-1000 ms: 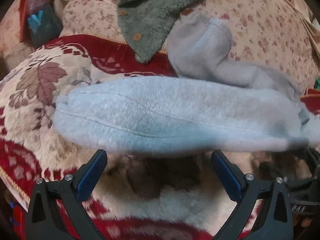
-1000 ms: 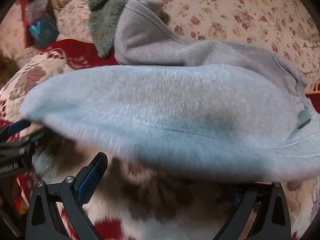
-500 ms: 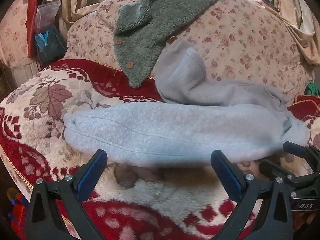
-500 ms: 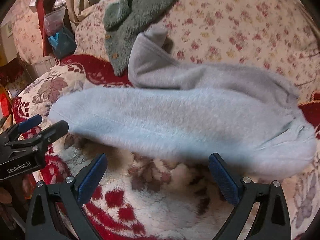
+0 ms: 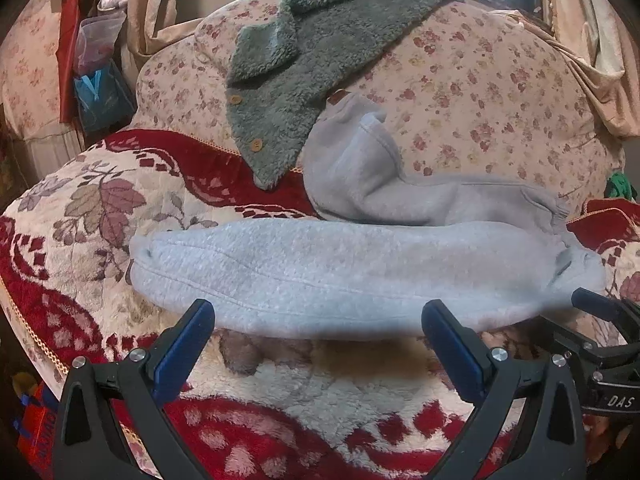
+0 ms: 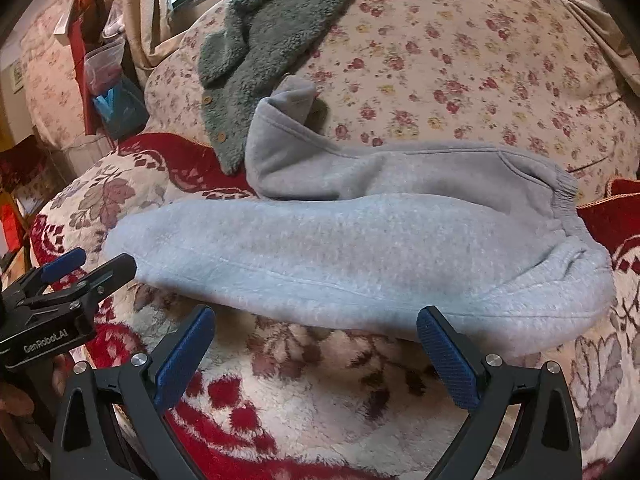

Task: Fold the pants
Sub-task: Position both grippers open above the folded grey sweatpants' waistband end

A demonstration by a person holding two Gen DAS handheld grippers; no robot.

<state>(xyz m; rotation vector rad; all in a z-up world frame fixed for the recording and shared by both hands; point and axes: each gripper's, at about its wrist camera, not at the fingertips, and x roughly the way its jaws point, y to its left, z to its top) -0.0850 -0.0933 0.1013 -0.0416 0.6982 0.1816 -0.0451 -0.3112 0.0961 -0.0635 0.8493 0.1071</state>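
Left wrist view: the left gripper (image 5: 316, 334) hangs with its blue pads spread wide, holding nothing, just short of the near edge of the pants (image 5: 360, 276). Right wrist view shows the right gripper (image 6: 314, 338) equally wide apart and empty, also just before that edge. The pale grey pants lie across the red-and-cream blanket (image 5: 100, 208), one leg in front, the other bent up behind against the floral cushion (image 5: 480, 92). A green fleece (image 5: 304, 68) drapes over the cushion, touching the rear leg.
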